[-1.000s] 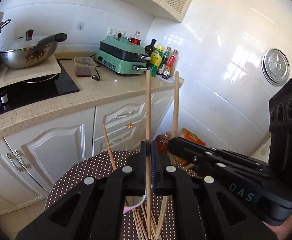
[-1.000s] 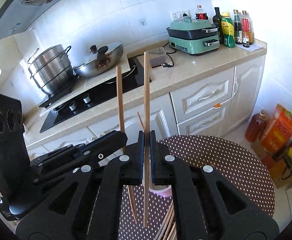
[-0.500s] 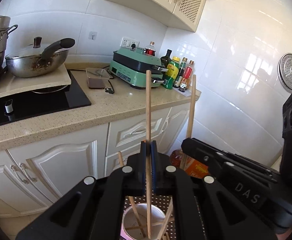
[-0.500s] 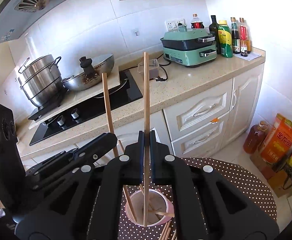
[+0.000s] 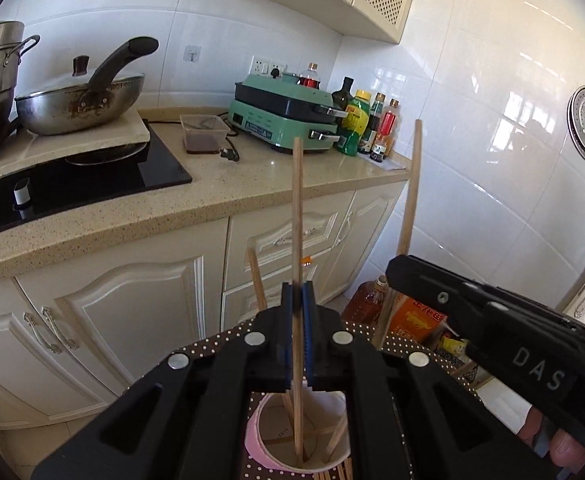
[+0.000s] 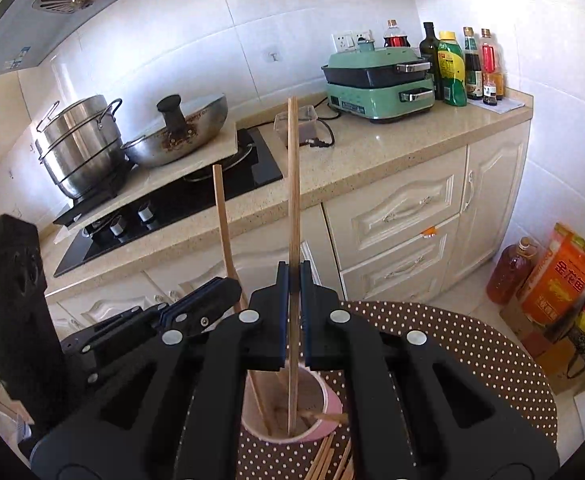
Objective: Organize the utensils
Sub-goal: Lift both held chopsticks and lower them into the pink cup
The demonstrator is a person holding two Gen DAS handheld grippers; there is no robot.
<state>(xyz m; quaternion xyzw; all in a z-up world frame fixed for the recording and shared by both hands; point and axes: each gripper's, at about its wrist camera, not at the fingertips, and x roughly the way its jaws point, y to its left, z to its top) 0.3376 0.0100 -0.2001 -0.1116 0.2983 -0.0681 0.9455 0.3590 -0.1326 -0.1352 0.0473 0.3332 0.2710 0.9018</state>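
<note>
Both grippers have sunk toward the dotted desk (image 6: 472, 352); the cup (image 6: 332, 404), out of sight a second ago, now sits beneath them, so the drop looks near. The left gripper (image 5: 297, 296) clamps one chopstick (image 5: 297, 220); the right gripper (image 6: 293, 276) clamps another chopstick (image 6: 292, 184). Both tips are inside the cup. Two held, a few already in, several loose beside it.

A home kitchen: a speckled worktop (image 6: 392, 160) over cream cabinets (image 6: 404, 216), a black hob (image 6: 172, 204) with a wok (image 6: 180, 136) and steel pot (image 6: 78, 140), an extractor hood (image 6: 52, 4), a green electric cooker (image 6: 380, 80), sauce bottles (image 6: 468, 64) and white wall tiles (image 5: 472, 160).
</note>
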